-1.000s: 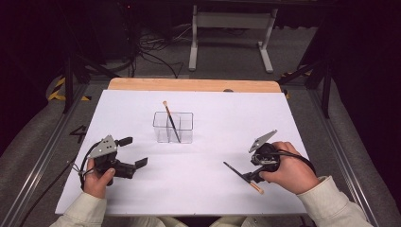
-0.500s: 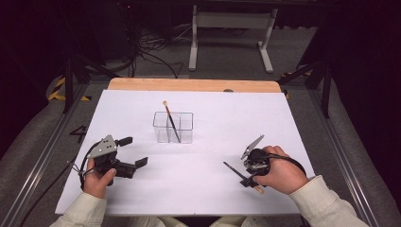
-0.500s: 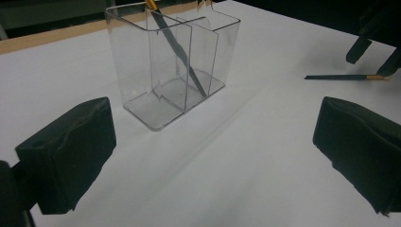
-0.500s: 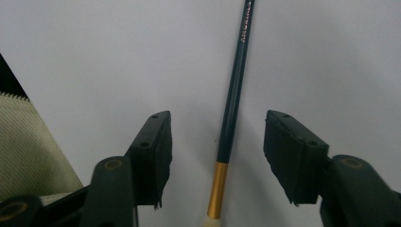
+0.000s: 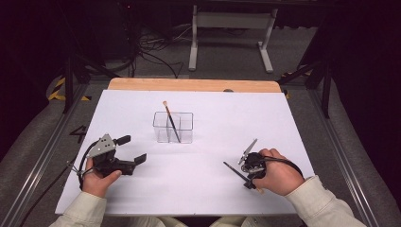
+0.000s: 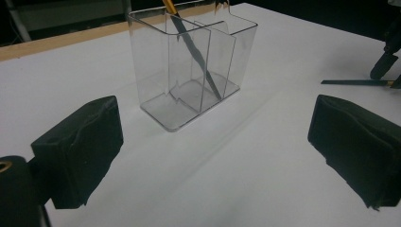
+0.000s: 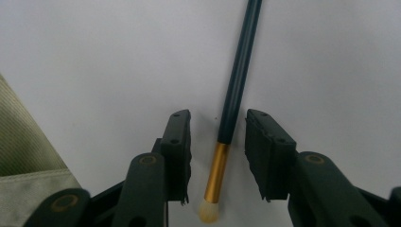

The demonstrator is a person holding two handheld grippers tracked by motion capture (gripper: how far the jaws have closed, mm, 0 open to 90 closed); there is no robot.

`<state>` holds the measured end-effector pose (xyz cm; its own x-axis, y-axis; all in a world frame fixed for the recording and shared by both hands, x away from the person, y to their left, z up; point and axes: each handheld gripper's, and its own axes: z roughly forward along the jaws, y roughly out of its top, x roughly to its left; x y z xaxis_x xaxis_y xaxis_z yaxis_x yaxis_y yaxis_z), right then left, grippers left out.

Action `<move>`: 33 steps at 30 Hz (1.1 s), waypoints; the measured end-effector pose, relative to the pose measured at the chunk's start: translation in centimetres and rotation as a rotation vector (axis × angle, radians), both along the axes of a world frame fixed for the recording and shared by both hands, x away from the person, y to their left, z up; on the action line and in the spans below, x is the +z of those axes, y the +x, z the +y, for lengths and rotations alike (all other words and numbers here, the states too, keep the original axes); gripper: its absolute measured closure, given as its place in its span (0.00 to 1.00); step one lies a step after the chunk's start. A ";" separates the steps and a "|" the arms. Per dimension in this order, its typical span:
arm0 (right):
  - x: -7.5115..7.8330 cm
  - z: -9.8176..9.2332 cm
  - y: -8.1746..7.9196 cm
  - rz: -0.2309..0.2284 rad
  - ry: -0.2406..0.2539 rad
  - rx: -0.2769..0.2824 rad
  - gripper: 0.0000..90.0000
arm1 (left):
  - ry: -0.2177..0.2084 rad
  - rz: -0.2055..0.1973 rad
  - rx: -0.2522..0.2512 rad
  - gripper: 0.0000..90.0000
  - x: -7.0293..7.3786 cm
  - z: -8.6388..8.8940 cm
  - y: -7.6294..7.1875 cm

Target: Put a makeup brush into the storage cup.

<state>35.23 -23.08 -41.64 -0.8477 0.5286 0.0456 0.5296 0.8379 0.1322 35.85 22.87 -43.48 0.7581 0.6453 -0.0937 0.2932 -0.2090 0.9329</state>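
The right gripper view showed the right gripper [image 7: 217, 156] straddling a brush [image 7: 235, 104] that lay flat on the white table [image 5: 213, 189]; its jaws had just been closing, pads not yet touching it. The left gripper [image 5: 134, 149] rested wide open and empty, facing the clear organizer [image 5: 173, 127], which held another brush [image 5: 170, 122].

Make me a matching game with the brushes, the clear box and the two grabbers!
Things:
1. brush on the table
2. brush in the clear box
3. left gripper
4. right gripper

States:
A. leans tilted in one compartment of the clear box
B. jaws wide apart with nothing between them
C. lies flat on the white table
D. jaws on either side of a brush, closing in, not yet pressing it

Pairs: 1-C, 2-A, 3-B, 4-D
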 end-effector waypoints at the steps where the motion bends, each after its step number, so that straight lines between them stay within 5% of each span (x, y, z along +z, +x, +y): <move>1: 0.0 0.0 0.0 0.003 -0.007 0.005 0.72 | 0.003 -0.001 0.000 0.06 0.0 0.0 0.0; 11: -0.2 0.4 0.0 -0.026 -0.076 0.050 0.92 | 0.009 0.006 -0.038 0.11 0.1 -0.2 -0.1; 33: 1.1 0.7 0.5 -0.040 -0.090 0.160 0.93 | -0.013 0.006 -0.084 0.12 0.4 -0.7 -0.2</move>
<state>35.75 -22.40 -40.56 -0.9213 0.3876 -0.0311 0.3848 0.9203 0.0711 35.67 22.20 -43.07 0.8091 0.5780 -0.1063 0.2809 -0.2213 0.9339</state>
